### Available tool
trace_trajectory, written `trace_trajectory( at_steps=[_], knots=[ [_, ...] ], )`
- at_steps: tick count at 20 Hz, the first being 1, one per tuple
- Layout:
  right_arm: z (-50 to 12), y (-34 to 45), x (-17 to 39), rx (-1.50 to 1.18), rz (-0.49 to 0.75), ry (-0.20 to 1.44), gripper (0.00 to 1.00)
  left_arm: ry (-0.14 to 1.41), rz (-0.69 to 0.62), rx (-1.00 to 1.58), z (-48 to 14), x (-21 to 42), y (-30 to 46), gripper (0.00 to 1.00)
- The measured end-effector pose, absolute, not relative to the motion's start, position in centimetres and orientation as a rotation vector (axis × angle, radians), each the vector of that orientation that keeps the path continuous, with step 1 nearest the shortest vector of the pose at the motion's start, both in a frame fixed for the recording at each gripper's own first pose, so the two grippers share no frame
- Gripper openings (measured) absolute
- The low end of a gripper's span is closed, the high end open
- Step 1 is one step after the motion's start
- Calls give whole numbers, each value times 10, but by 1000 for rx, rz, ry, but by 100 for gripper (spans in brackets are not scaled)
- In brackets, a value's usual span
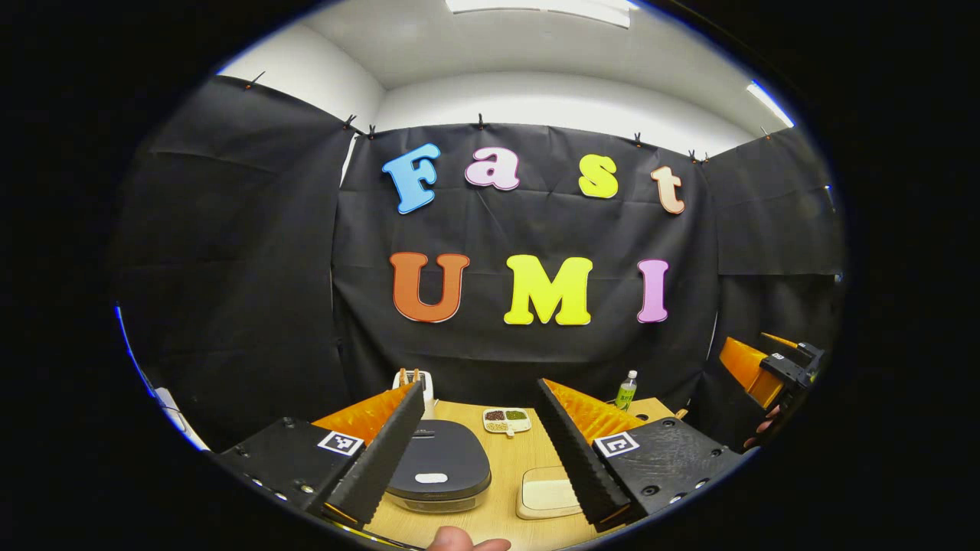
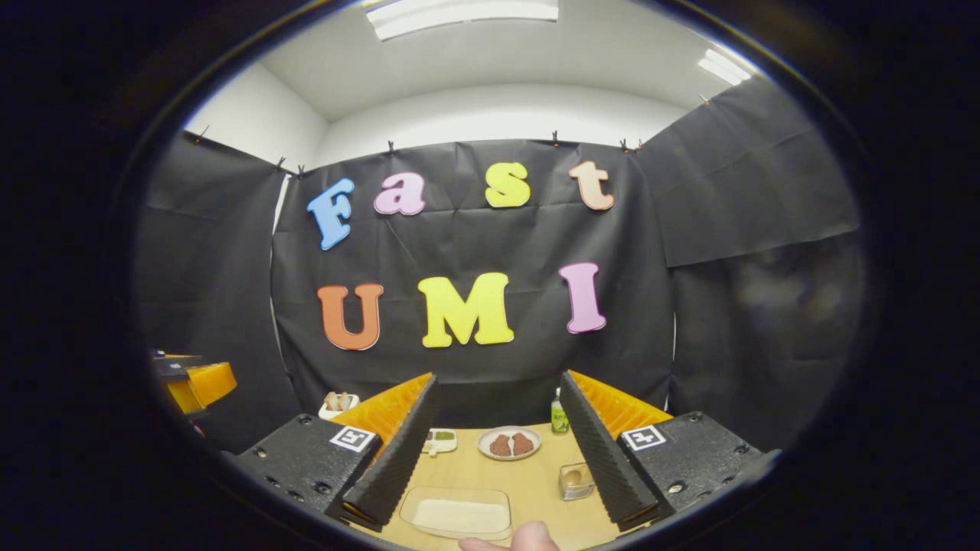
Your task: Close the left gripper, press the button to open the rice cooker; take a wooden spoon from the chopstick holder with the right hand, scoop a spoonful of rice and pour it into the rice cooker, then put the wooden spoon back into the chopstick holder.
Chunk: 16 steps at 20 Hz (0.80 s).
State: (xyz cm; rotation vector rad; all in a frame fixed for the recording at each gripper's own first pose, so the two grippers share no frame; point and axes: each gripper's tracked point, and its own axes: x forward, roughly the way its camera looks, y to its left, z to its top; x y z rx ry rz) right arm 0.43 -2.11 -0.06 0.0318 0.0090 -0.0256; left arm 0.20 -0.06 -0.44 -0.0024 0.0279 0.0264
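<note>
The dark grey, rounded rice cooker (image 1: 438, 463) sits lid-down on the pale wooden worktop (image 1: 501, 459), just ahead of the left hand-held gripper (image 1: 478, 448), whose jaws stand wide apart, released, with nothing between them. A pale oval button (image 1: 431, 478) shows on the near edge of the lid; it is probably a stiff spring latch that wants a firm, square push from closed fingertips. Behind the cooker stands one white chopstick holder (image 1: 423, 383) with two wooden handles (image 1: 410, 375) poking up; they should be light, rigid and a little slick, best pinched high on the shaft. One shallow clear tray of white rice (image 2: 458, 514) lies directly before the right hand-held gripper (image 2: 498, 451), also released and empty. Farther back are one divided dish of beans (image 1: 506, 419), one round plate with two brown pieces (image 2: 510, 443), one small clear container (image 2: 574, 480) and one green-labelled bottle (image 1: 626, 390).
</note>
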Motion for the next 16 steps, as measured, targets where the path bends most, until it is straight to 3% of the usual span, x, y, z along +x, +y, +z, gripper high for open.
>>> trace_trajectory(
  at_steps=[16],
  knots=[
    [-10,-41,13,35,-35,34,100,113,47,-52,-19,11,6,94]
  ],
)
